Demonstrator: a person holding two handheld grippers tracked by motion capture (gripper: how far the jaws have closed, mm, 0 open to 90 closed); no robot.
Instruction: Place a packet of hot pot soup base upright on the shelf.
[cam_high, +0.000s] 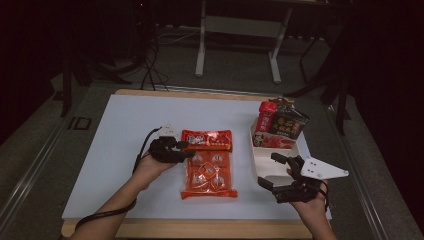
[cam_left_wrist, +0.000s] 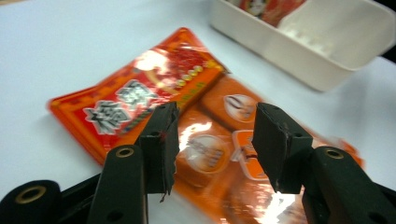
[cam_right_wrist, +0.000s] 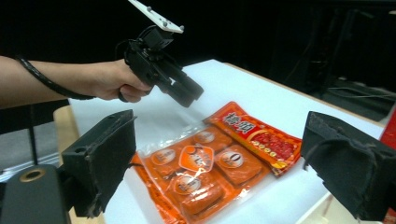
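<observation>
An orange snack packet (cam_high: 209, 165) lies flat on the white table, red header at its far end and several round labels showing through its clear front. My left gripper (cam_high: 186, 150) hovers over the packet's left edge, its jaws open and nothing between them. In the left gripper view the open gripper (cam_left_wrist: 215, 135) looks down on the packet (cam_left_wrist: 187, 88) from just above. My right gripper (cam_high: 270, 171) stands open at the near end of a white tray (cam_high: 256, 165), holding nothing. The right gripper view looks between that gripper's wide jaws at the packet (cam_right_wrist: 219, 154) and the left gripper (cam_right_wrist: 187, 93).
The tray's far end holds upright snack bags (cam_high: 280, 125), one red and one dark. The tray wall (cam_left_wrist: 299, 51) sits just right of the packet. The white table board (cam_high: 115, 150) ends near the person's forearms; a dark floor and a metal frame (cam_high: 237, 40) lie beyond.
</observation>
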